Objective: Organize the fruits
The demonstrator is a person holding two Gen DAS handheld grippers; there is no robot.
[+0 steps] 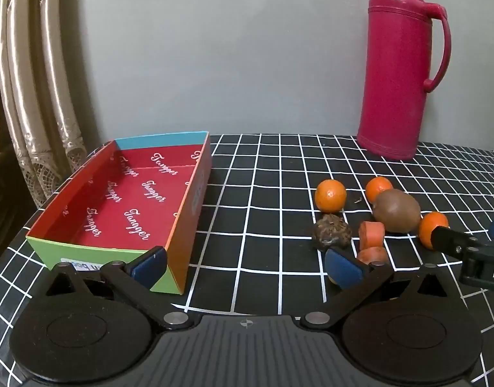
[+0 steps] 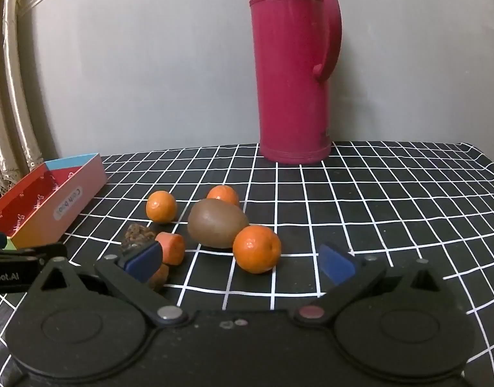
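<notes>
Just ahead of my right gripper (image 2: 242, 262), whose jaws stand wide apart and hold nothing, sits the nearest orange (image 2: 256, 249), almost centred between the 2 pads and touching the kiwi (image 2: 217, 222) behind it. That orange is round, so no axis matters; the kiwi lies with its long axis across my view, left to right. My left pad (image 2: 143, 259) overlaps 2 carrot pieces (image 2: 171, 247) and a dark, rough lump (image 2: 136, 237). Farther off are 2 more oranges (image 2: 161, 206).

My left gripper (image 1: 245, 266) is also spread wide and empty, with the open box (image 1: 179, 229) right at its left pad and the fruit off beyond its right pad. I judge my right hand nearer the fruit and my left nearer the box. Beyond everything stands a pink flask (image 2: 295, 64).
</notes>
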